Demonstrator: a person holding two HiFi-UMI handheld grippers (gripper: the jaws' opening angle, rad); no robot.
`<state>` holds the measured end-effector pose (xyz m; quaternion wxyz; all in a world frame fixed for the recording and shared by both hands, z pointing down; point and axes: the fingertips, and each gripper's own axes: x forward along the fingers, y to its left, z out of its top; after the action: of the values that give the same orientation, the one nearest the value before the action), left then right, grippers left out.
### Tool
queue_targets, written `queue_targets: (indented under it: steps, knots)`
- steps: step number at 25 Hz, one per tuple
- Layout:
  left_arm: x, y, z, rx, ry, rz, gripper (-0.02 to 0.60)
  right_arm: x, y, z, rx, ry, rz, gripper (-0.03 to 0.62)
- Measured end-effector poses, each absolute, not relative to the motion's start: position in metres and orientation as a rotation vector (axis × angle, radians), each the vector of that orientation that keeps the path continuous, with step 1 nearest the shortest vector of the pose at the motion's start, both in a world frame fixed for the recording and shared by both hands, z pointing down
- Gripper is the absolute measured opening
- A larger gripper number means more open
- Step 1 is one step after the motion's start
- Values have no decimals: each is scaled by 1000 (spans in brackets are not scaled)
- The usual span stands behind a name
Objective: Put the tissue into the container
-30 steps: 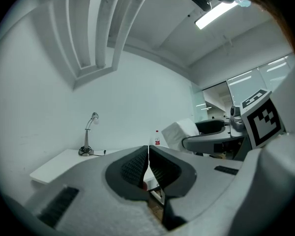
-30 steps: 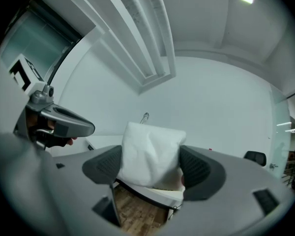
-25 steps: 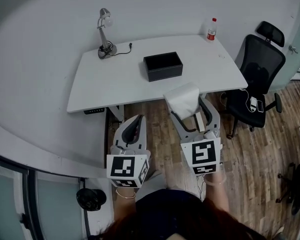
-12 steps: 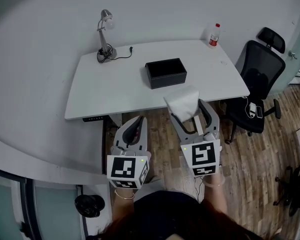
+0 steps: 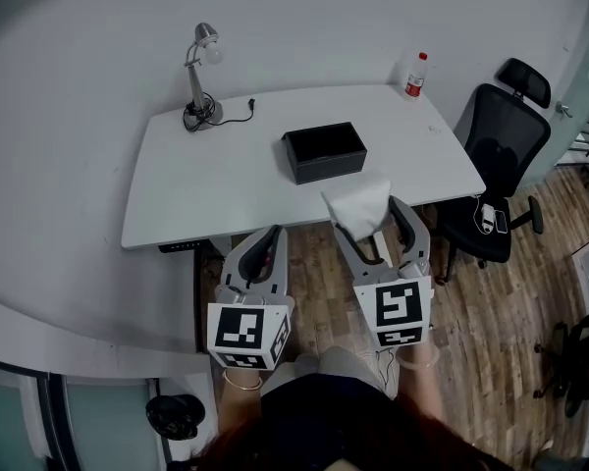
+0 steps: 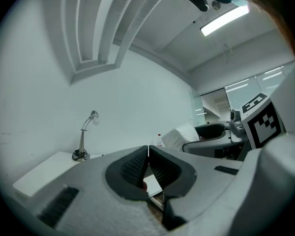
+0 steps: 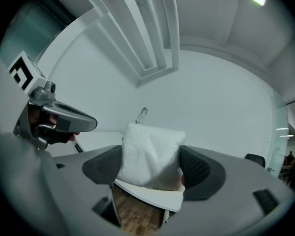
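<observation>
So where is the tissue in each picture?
Head view: the tissue is right of centre, held by the right gripper.
Left gripper view: the tissue is a white lump, right of centre.
Right gripper view: the tissue is in the centre, squeezed between the jaws.
Shared landmark: the desk lamp.

We cannot see into the black container [image 5: 324, 152]; its inside is all dark in the head view. There the tissue [image 5: 357, 204] covers the right gripper's [image 5: 366, 212] jaw tips, and in the right gripper view it hides the lamp's [image 7: 143, 114] base. The bottle's [image 5: 413, 75] label is too small to read.
</observation>
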<state>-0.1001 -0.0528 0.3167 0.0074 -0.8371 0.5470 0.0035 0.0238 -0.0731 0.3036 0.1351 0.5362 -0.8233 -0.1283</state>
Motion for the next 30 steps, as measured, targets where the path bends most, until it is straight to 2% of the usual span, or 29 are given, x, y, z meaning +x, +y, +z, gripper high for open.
queue_targets:
  steps: [30]
  knots:
    - [-95,-145,328,-2679,1633,-62,28,21,-162,324,1561,-2341,-296,382]
